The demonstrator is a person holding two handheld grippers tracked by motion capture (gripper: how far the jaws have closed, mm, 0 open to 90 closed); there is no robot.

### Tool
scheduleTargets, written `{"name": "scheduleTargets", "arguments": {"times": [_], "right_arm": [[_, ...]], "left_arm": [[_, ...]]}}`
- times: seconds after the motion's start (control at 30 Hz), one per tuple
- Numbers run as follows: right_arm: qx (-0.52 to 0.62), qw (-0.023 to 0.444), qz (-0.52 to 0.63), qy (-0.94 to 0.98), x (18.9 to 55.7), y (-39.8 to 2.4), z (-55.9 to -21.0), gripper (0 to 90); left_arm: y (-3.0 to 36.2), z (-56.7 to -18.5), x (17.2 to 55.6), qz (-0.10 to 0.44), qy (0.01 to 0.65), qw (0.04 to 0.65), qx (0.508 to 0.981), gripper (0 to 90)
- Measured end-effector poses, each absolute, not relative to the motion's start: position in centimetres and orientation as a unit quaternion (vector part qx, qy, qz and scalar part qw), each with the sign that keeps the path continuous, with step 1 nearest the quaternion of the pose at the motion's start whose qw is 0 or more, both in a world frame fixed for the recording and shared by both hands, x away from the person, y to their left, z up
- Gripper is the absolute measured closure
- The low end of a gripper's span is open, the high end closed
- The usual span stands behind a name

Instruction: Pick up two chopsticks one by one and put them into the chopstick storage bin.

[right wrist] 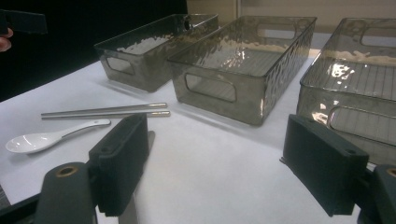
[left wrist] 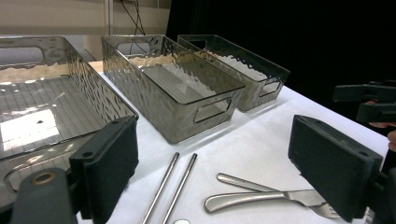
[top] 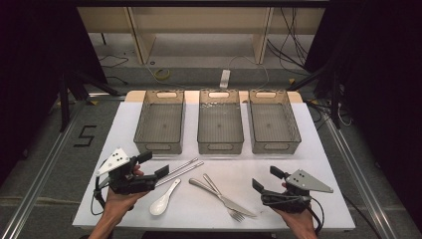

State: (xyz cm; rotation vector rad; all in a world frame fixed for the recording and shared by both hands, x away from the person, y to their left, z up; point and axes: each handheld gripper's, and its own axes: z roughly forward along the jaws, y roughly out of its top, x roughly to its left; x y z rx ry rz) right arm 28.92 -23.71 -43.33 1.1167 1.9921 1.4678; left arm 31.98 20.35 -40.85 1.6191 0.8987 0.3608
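High view: smooth white spoon (top: 163,198) beside slim, probably steel chopsticks (top: 180,170).

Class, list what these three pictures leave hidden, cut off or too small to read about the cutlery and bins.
- Fork tines, left gripper view: hidden behind the left hand-held gripper.
- Spoon, left gripper view: cut off by the bottom edge.
- Knife, right gripper view: mostly hidden behind the right hand-held gripper.
- Right bin, right gripper view: cut off by the right edge.

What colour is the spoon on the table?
The spoon is white, clearest in the right gripper view.
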Motion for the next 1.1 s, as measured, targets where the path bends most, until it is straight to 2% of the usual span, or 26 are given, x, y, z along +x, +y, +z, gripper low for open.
{"name": "scheduleTargets", "arguments": {"times": [0.3,0.5,0.7,0.93,1.1], "right_arm": [[0.402,0.208,0.528,0.718,29.0,-23.7,-43.4,23.7],[0.401,0.209,0.526,0.721,29.0,-23.6,-43.4,24.1],[0.400,0.208,0.522,0.724,29.0,-23.5,-43.5,24.1],[0.405,0.204,0.519,0.725,29.1,-23.6,-43.5,24.5],[0.406,0.198,0.514,0.729,29.3,-23.5,-43.7,24.6]], "left_arm": [[20.3,-40.8,32.7,0.128,0.389,0.564,0.717,15.0],[20.4,-40.0,33.4,0.132,0.397,0.522,0.743,15.0],[20.5,-39.4,35.3,0.134,0.394,0.456,0.787,15.0],[20.2,-39.4,37.6,0.100,0.415,0.365,0.827,16.5],[19.2,-40.1,39.2,0.086,0.415,0.302,0.854,20.9]]}}
